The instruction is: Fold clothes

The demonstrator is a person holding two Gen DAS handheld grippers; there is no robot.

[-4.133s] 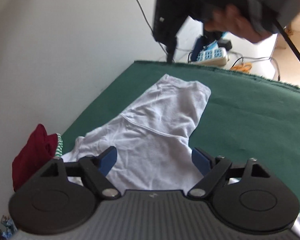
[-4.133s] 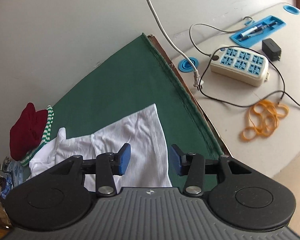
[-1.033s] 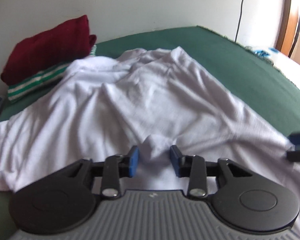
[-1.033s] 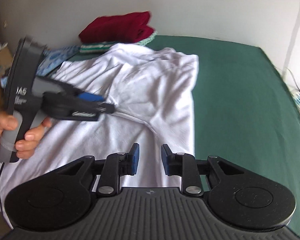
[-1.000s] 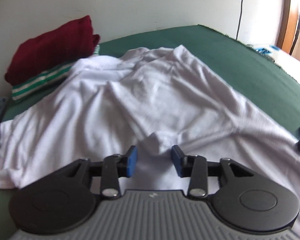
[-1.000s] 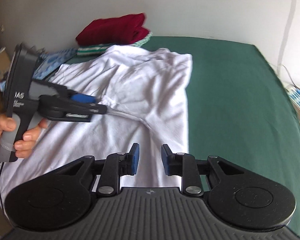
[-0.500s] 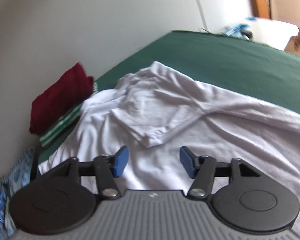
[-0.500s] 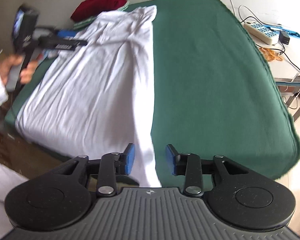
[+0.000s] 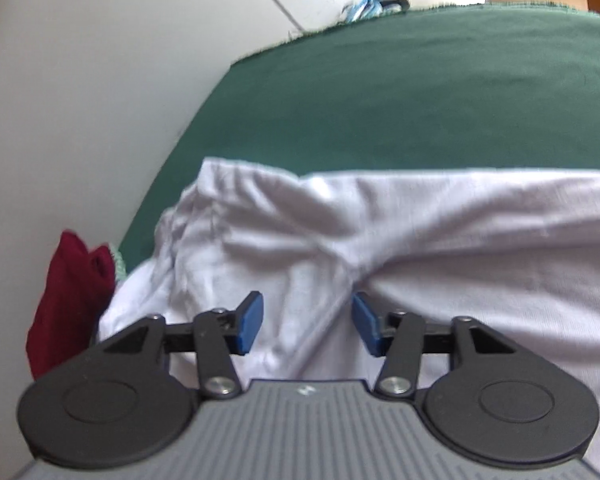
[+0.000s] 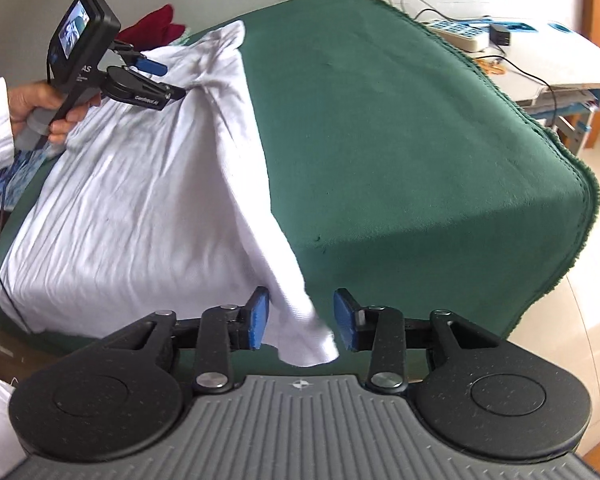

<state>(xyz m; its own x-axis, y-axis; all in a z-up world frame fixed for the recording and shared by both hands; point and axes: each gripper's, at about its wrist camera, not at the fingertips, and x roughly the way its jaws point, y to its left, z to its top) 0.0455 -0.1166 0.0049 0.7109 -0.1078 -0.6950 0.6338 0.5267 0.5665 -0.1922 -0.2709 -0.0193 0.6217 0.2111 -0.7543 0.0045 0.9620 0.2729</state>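
Covering the near-left part of the green table cloth (image 10: 400, 128), the white T-shirt (image 10: 140, 200) lies spread and wrinkled, with its bottom corner hanging off the near table edge. Judged from the creases, the fabric is light, soft and limp; it will sag from any single hold, so take it at 2 points, a hem corner and a shoulder or sleeve seam. The right wrist view shows the full garment, the left gripper (image 10: 156, 80) held in a hand (image 10: 40, 108) over the far sleeve area, and a power strip (image 10: 456, 34) on the side desk. The left wrist view shows only bunched folds at close range, plus a dark red folded garment (image 9: 68, 300) against the wall. Right gripper (image 10: 300, 318): jaws closing, with the hanging hem corner between them but the pads not yet pressing it. Left gripper: jaws closing over a raised fold, nothing clamped.
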